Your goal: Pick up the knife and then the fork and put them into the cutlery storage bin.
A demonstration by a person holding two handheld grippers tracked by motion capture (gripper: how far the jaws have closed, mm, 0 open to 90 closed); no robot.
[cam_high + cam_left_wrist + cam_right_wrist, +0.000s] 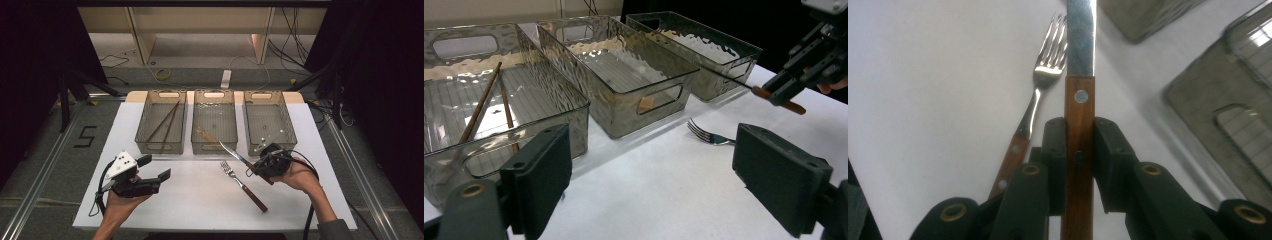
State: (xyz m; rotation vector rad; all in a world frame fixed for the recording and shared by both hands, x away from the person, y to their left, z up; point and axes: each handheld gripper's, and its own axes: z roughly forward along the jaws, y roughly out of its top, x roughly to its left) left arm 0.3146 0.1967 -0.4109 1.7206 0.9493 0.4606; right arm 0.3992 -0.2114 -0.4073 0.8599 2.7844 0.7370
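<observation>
My right gripper (256, 169) is shut on the wooden handle of a table knife (1079, 115). It holds the knife above the table, and the blade (235, 154) points toward the front of the middle bin (214, 148). A fork (243, 185) with a wooden handle lies on the white tabletop just below the knife, its tines (1050, 47) beside the blade. My left gripper (156, 168) hovers at the front left, jaws wide apart with nothing between them. In the left gripper view the right gripper (789, 87) shows at the upper right, with the fork (706, 134) below it.
Three clear bins stand in a row at the back of the white table (200, 200). The left bin (161, 145) holds two chopsticks (479, 107), and a brownish item (202, 132) lies in the middle bin. The right bin (270, 142) stands close behind the right gripper.
</observation>
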